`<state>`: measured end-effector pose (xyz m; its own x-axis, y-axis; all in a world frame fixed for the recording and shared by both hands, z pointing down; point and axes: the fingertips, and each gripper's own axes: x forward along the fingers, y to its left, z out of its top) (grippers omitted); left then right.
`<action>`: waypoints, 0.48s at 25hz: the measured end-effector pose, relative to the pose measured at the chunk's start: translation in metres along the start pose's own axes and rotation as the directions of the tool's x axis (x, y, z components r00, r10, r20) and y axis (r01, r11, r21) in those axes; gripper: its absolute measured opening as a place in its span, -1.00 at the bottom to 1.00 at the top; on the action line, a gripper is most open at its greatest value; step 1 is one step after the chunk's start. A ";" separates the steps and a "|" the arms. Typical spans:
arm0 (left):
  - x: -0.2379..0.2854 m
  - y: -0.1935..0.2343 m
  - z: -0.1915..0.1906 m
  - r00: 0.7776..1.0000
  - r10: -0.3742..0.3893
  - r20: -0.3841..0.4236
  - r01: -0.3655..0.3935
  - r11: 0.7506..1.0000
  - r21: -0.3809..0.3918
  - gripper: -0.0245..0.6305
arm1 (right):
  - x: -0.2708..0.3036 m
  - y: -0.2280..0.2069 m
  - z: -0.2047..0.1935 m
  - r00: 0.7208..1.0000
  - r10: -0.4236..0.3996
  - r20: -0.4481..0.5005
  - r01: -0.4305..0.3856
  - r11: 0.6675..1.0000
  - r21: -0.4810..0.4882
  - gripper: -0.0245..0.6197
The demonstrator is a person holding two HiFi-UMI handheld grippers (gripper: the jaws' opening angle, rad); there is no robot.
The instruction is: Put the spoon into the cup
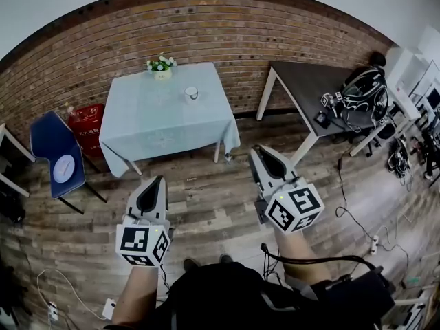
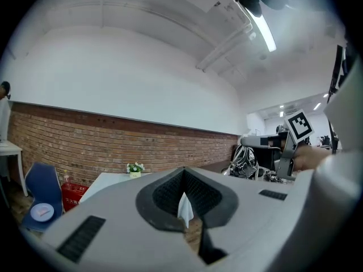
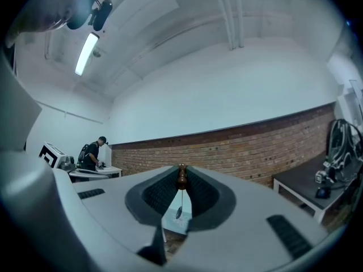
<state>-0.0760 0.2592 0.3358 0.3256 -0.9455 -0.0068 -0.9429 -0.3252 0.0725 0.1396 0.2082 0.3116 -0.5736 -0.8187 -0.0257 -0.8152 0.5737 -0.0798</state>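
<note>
- Your right tool (image 3: 181, 172) is gripping the thin metal spoon with the dark brown handle end (image 3: 178, 211). The jaw tips pinch that brown end, and the rest hangs straight down with the bowl lowest.
- The spoon's long axis is upright, so I judge it already suits going into an open cup mouth without any turn of your wrist.
- The small white cup (image 1: 191, 93) stands on the square bench draped in pale blue cloth (image 1: 148, 129), towards the far edge and a little right of the middle. A small white pot of flowers (image 1: 162, 67) sits further back and to the left, apart from the cup.
- In the head view the cup lies ahead of your right tool (image 1: 258, 151) and off to its left, well apart. Bare wooden floor (image 1: 206, 205) runs between you and the bench.
- Your left tool (image 1: 157, 180) has its jaws together with nothing between them, as its own view shows (image 2: 182, 173). The cup lies ahead of it and slightly to its right.
- Both tools point level at the bench. The right one reaches a little further forward and carries the load, so the approach belongs to it.
- You will probably need to step forward, bear left, then lower the spoon.
- Only the handle's end is held, so the bowl may swing as you walk.
</note>
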 end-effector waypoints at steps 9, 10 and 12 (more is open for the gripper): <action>-0.004 0.023 -0.010 0.999 0.033 -0.031 -0.033 0.999 0.004 -0.90 | 0.008 0.015 -0.002 1.000 -0.014 -0.005 0.014 0.999 0.032 -0.76; -0.005 0.028 -0.010 0.999 0.042 -0.029 -0.042 0.999 0.006 -0.90 | 0.011 0.018 -0.002 1.000 -0.018 -0.005 0.018 0.999 0.037 -0.76; -0.010 0.038 -0.012 0.998 0.064 -0.028 -0.063 0.998 0.011 -0.90 | 0.015 0.025 0.000 1.000 -0.023 -0.005 0.023 0.999 0.037 -0.76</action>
<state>-0.1147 0.2564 0.3501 0.2667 -0.9634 0.0255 -0.9623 -0.2648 0.0617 0.1105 0.2104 0.3089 -0.5552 -0.8315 -0.0193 -0.8247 0.5534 -0.1170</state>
